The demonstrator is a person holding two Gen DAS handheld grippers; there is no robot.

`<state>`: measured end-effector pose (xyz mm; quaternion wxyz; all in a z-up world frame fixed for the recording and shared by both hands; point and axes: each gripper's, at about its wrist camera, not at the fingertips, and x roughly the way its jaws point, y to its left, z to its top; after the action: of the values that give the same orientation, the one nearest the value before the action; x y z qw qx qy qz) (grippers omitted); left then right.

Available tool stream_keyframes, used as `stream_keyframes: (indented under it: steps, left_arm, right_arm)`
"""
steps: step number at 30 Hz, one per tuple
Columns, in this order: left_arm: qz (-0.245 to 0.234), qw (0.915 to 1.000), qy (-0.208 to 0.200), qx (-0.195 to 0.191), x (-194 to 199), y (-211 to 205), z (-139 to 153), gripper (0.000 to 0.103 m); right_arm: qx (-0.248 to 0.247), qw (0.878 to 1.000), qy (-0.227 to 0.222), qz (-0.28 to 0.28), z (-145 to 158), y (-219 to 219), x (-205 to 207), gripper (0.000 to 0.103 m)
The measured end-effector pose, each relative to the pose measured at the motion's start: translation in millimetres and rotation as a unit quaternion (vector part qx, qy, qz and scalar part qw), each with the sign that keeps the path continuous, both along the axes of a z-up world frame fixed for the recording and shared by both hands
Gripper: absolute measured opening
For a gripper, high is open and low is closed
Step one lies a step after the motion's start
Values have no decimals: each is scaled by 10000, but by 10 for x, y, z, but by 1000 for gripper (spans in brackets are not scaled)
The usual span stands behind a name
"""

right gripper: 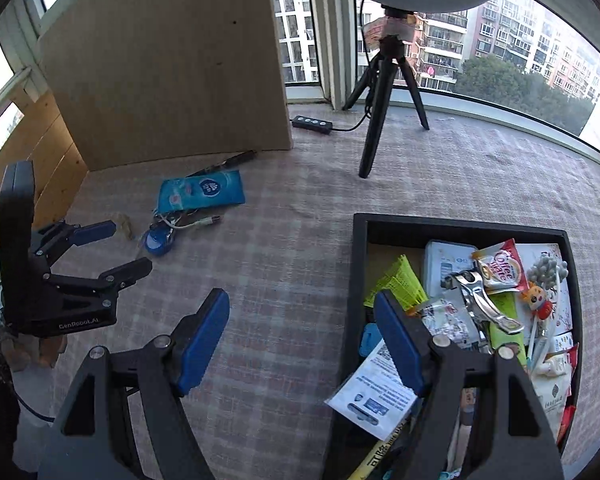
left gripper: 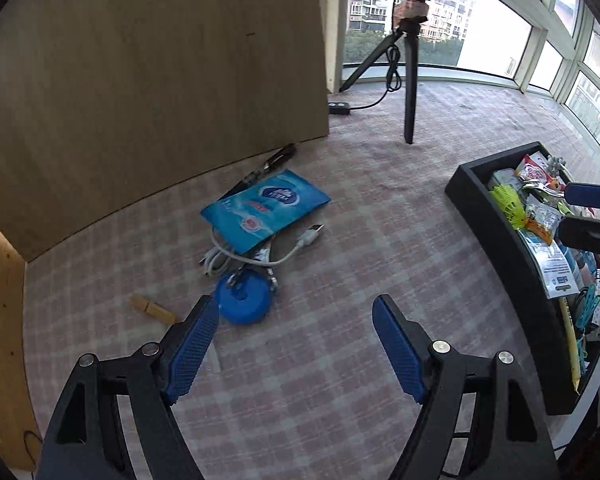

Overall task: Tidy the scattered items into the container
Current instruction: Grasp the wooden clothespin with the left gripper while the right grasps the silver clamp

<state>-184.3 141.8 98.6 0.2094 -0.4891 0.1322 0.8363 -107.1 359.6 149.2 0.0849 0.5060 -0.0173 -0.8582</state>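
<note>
A blue wet-wipe pack [left gripper: 265,209] [right gripper: 202,194] lies on the checked cloth with a white USB cable [left gripper: 260,254], a blue round tape measure [left gripper: 243,297] [right gripper: 156,241], a wooden peg [left gripper: 153,309] and a dark tool [left gripper: 270,164] around it. My left gripper [left gripper: 296,320] [right gripper: 118,246] is open and empty, just short of the tape measure. My right gripper [right gripper: 302,312] [left gripper: 580,212] is open and empty, over the left edge of the black container [right gripper: 358,264] [left gripper: 484,208], which is full of packets and small items.
A plywood board [left gripper: 152,80] stands upright behind the scattered items. A black tripod [right gripper: 374,120] with a ring light and a cable switch [right gripper: 312,123] stand at the back near the windows.
</note>
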Motion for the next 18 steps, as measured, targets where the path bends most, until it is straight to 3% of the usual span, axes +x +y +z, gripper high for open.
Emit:
stream_keyframes:
  steps: [8, 12, 18]
  left_arm:
    - [1059, 9941, -194, -88, -361, -907, -271, 71]
    - [1196, 9922, -352, -4, -443, -1066, -411, 69]
    - [1229, 9911, -508, 110, -535, -1084, -558, 69]
  right_arm:
    - [6, 9963, -168, 843, -458, -1080, -74, 71]
    - [-70, 9960, -343, 819, -652, -1361, -286, 54]
    - [-479, 9948, -748, 504, -919, -1472, -605, 41]
